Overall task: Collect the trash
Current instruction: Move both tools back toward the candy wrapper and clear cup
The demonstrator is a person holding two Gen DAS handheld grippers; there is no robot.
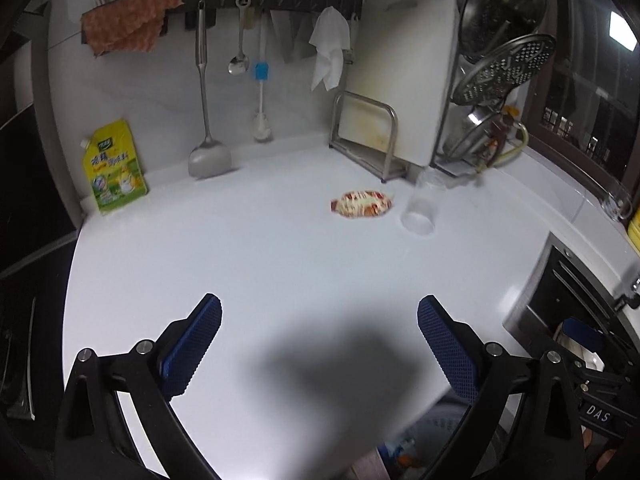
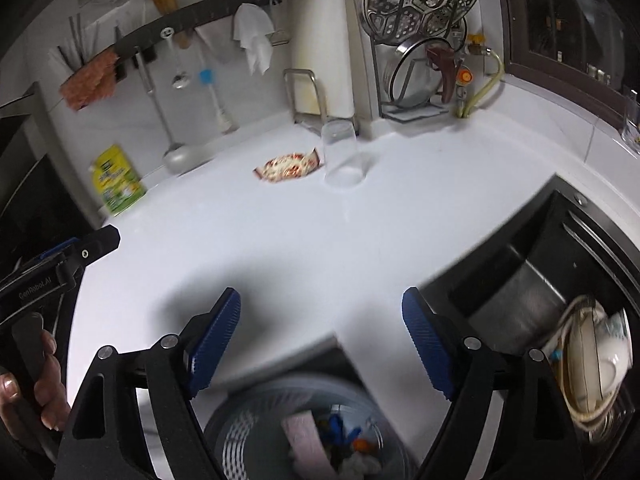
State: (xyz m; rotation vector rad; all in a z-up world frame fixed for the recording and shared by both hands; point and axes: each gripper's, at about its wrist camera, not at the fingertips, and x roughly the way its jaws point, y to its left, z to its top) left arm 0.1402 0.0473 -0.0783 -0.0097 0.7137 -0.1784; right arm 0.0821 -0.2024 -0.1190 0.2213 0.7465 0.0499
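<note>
A crumpled red-and-white snack wrapper (image 1: 362, 204) lies on the white counter (image 1: 260, 248), far ahead of my left gripper (image 1: 319, 316), which is open and empty over the counter's near part. The wrapper also shows in the right wrist view (image 2: 288, 167). My right gripper (image 2: 321, 316) is open and empty, above the counter's front edge. Below it stands a grey trash bin (image 2: 304, 428) holding several scraps. The left gripper's body (image 2: 60, 264) shows at the left of the right wrist view.
A clear upturned glass (image 1: 422, 208) stands just right of the wrapper. A yellow pouch (image 1: 114, 166) leans at the back left. A spatula (image 1: 208, 156), brush, cutting board rack (image 1: 368, 136) and pot-lid rack (image 1: 496, 92) line the back. A dark sink (image 2: 540, 292) lies at right.
</note>
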